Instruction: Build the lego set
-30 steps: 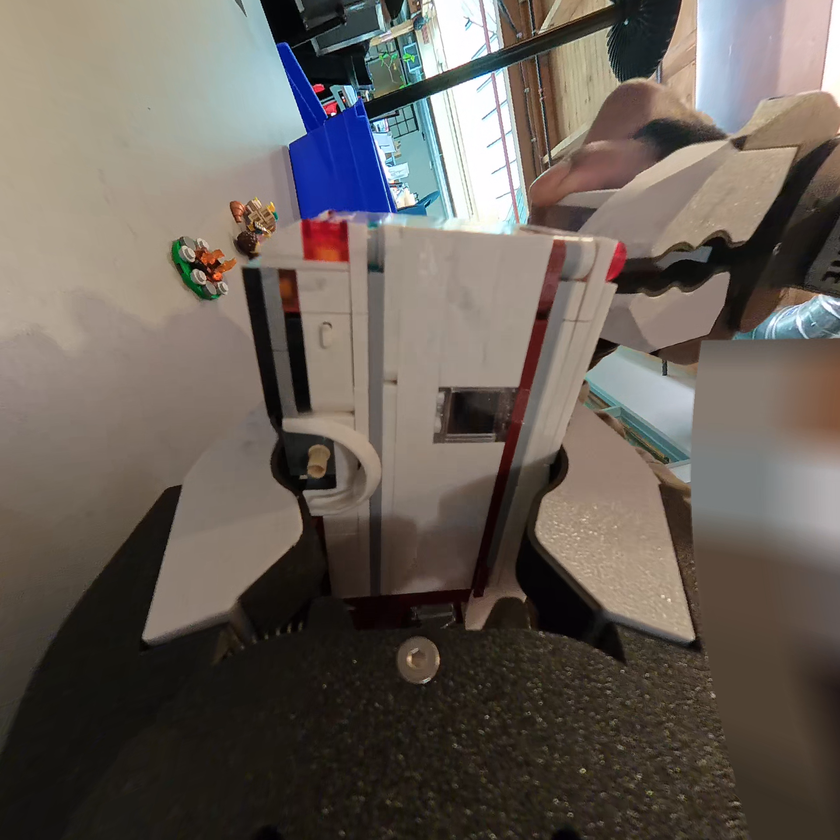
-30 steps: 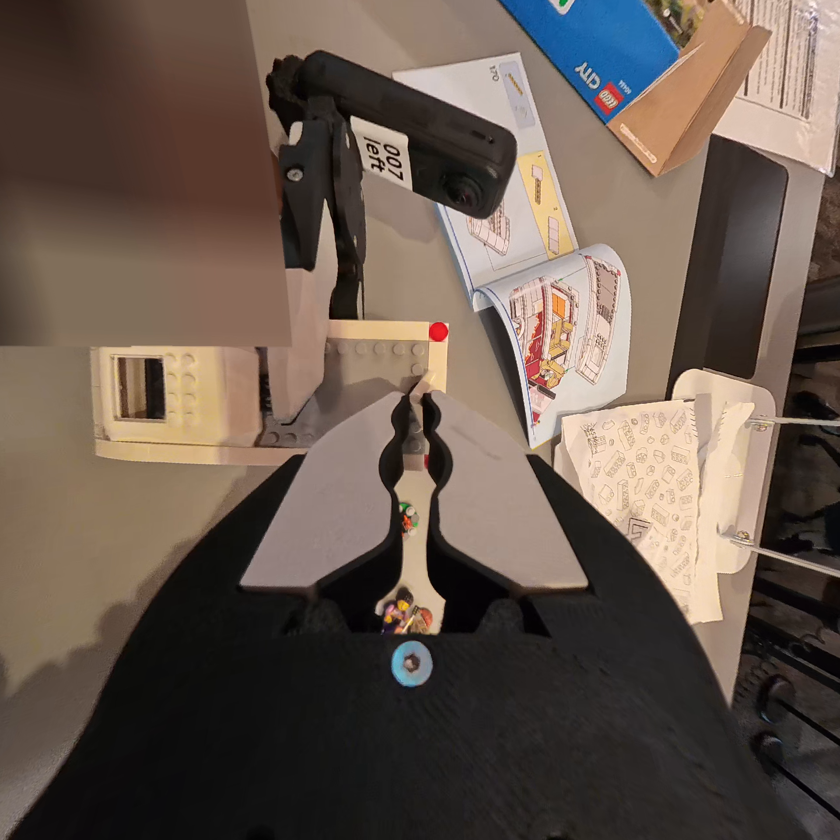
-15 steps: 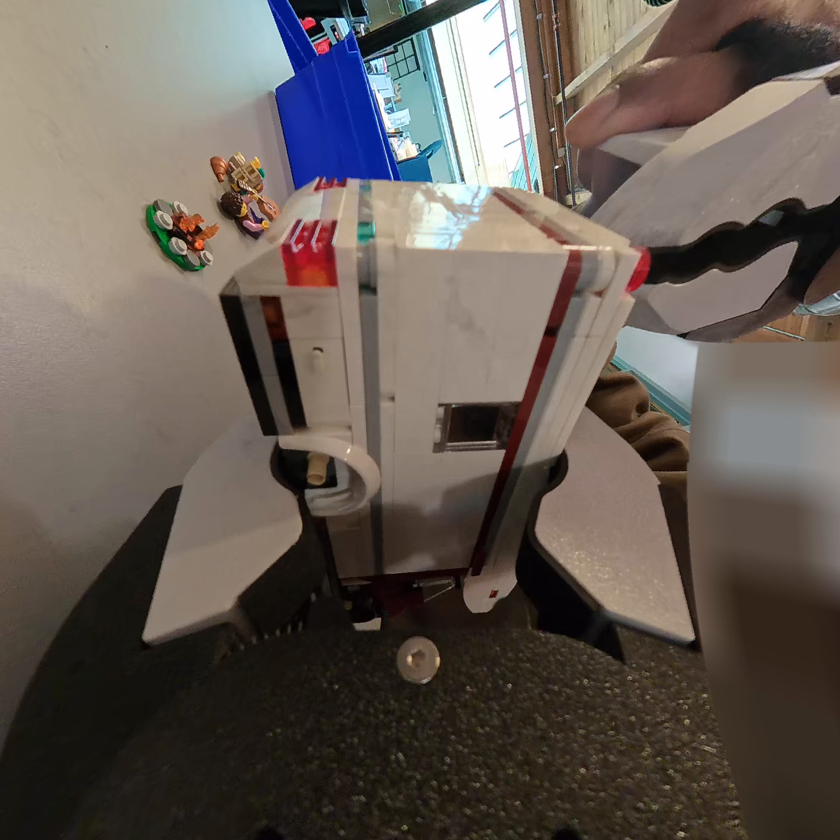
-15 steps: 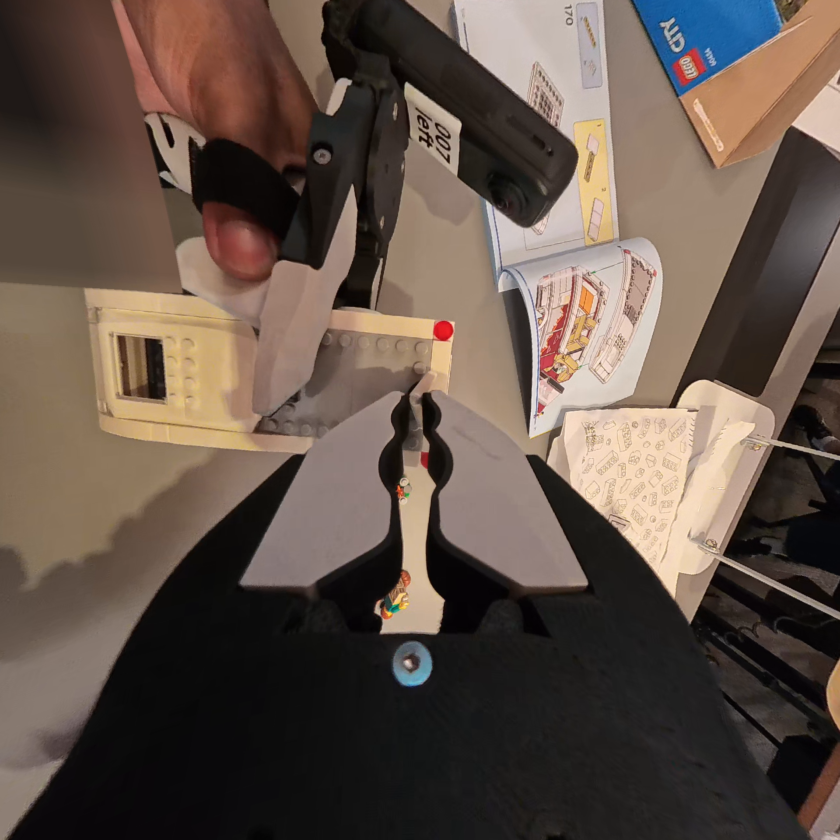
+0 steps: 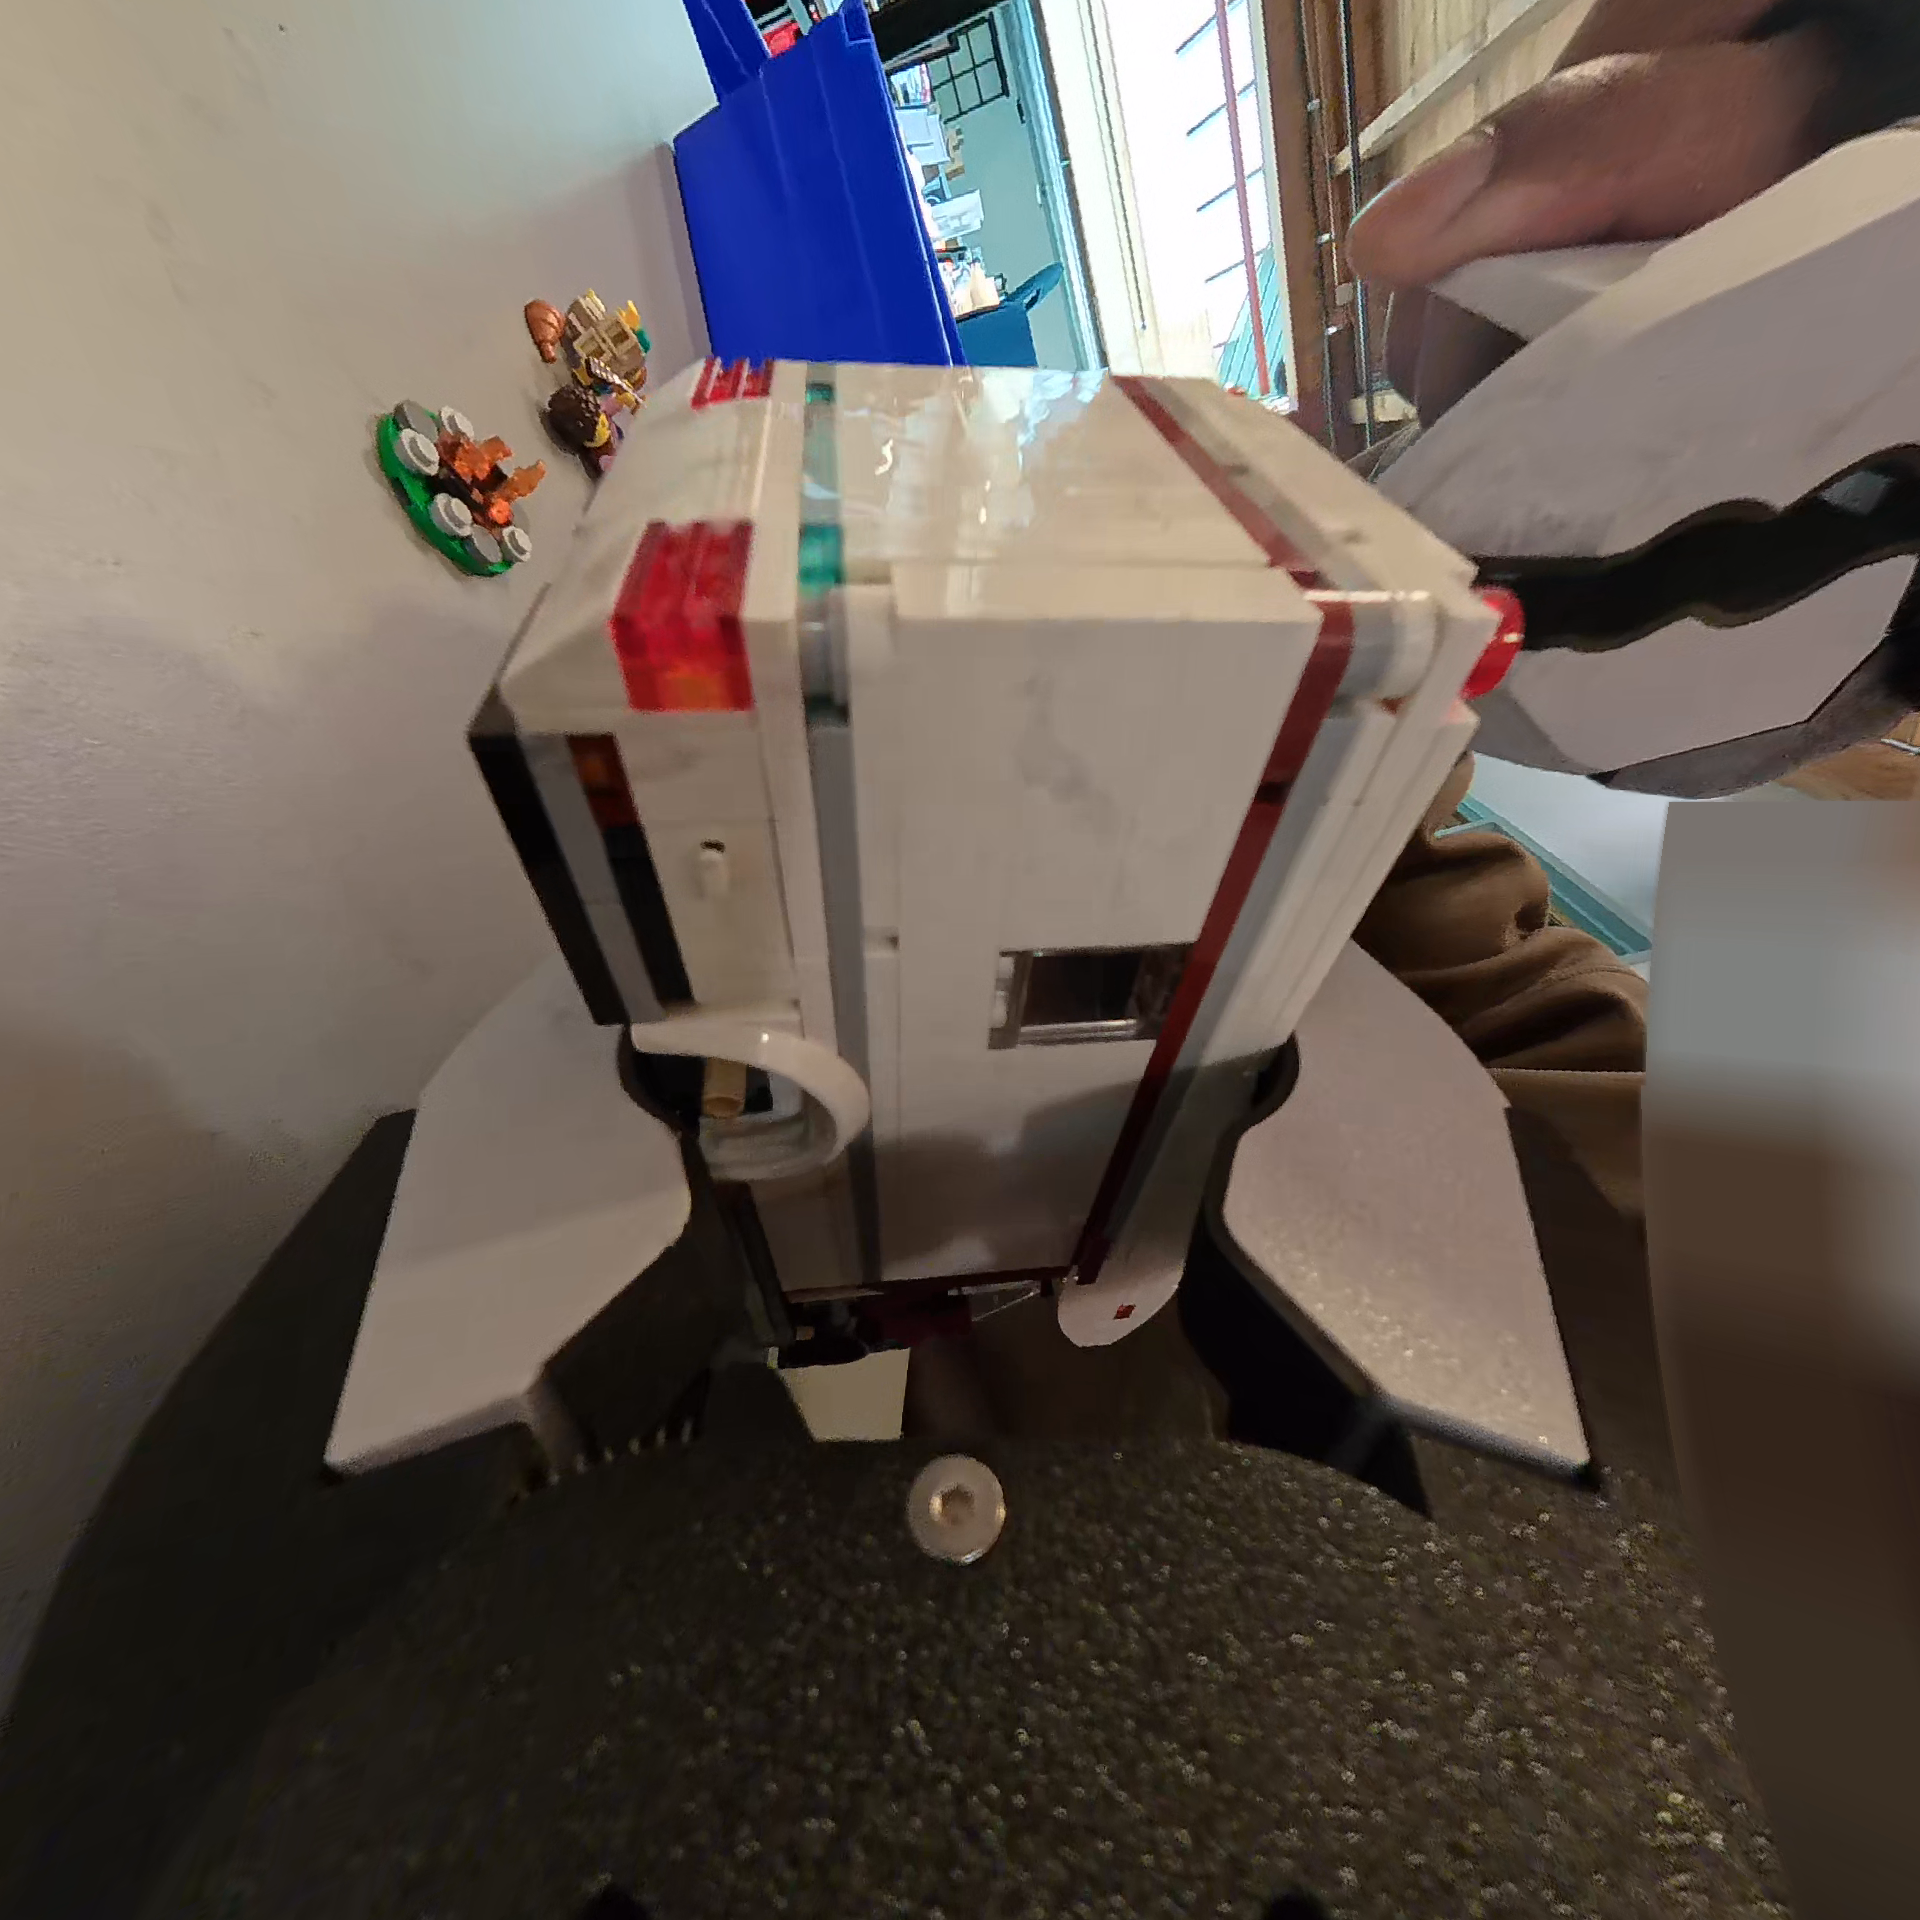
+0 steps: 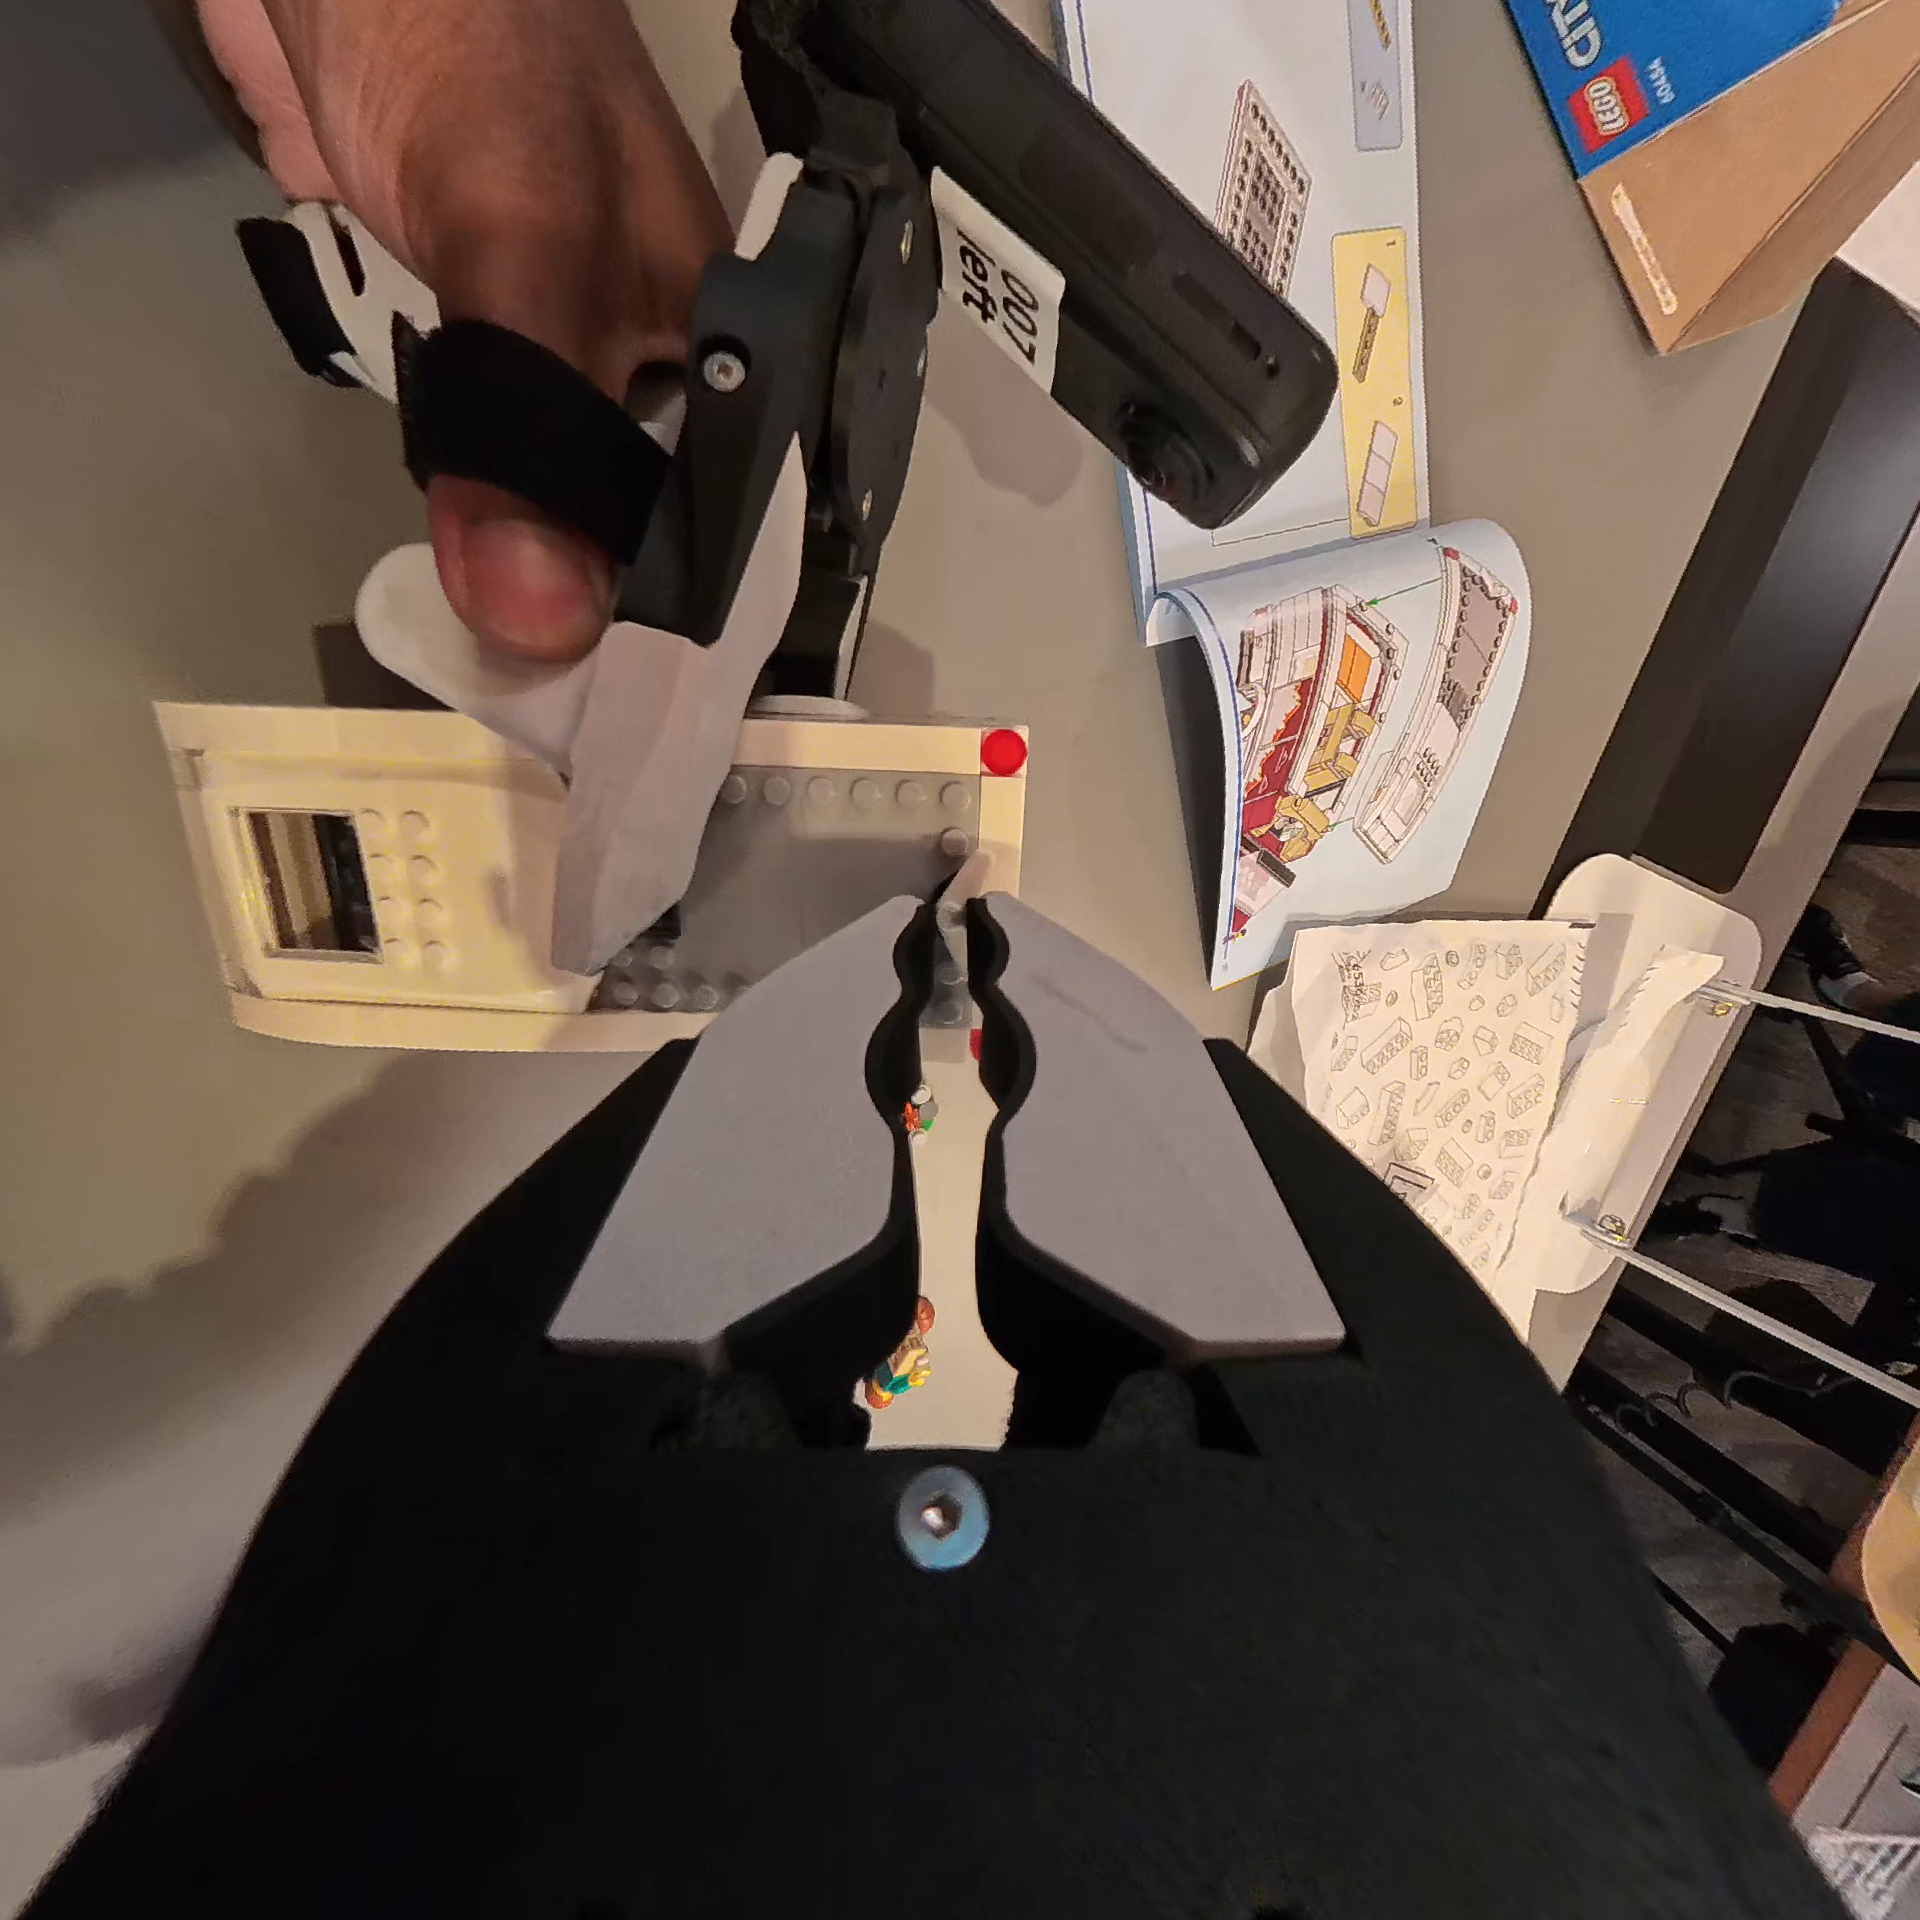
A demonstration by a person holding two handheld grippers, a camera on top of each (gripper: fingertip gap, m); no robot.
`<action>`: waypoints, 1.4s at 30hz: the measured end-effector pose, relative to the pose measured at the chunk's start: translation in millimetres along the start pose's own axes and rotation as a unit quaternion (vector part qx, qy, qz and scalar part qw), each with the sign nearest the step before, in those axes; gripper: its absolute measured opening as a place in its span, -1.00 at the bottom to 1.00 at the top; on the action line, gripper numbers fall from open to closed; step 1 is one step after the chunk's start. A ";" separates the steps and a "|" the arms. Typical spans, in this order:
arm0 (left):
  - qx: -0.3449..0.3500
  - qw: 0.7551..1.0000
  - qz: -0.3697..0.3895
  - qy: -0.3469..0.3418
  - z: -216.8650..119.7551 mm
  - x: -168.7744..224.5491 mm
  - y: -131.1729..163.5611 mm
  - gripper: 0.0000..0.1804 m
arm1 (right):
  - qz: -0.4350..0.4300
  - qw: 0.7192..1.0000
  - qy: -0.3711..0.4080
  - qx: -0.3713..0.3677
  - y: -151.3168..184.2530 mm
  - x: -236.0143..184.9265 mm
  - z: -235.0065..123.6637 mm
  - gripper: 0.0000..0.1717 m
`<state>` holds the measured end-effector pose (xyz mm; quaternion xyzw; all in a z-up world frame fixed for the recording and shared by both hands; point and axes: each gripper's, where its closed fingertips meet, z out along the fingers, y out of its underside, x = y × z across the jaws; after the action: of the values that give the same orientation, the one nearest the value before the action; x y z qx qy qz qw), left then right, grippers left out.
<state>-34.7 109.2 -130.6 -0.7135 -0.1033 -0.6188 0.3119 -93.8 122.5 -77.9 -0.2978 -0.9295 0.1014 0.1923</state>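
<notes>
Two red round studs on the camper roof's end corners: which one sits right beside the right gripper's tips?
The red stud partly hidden beside the right gripper; the other stud sits fully exposed on the far corner.

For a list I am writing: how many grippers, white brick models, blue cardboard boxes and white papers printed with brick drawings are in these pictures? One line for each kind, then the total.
Grippers: 2 (left gripper, right gripper)
White brick model: 1
Blue cardboard box: 1
White paper printed with brick drawings: 1
Total: 5
</notes>
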 end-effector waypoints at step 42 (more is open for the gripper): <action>0.122 0.988 -0.056 -0.077 -1.9 -20.6 -19.2 0.21 | 0.455 0.810 0.031 0.369 16.4 -116.4 29.3 -0.04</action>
<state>-50.9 128.2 -143.9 -0.7090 -0.2415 -0.5608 0.3529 -10.4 64.5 -143.9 -0.5965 -0.5736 0.5036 0.2480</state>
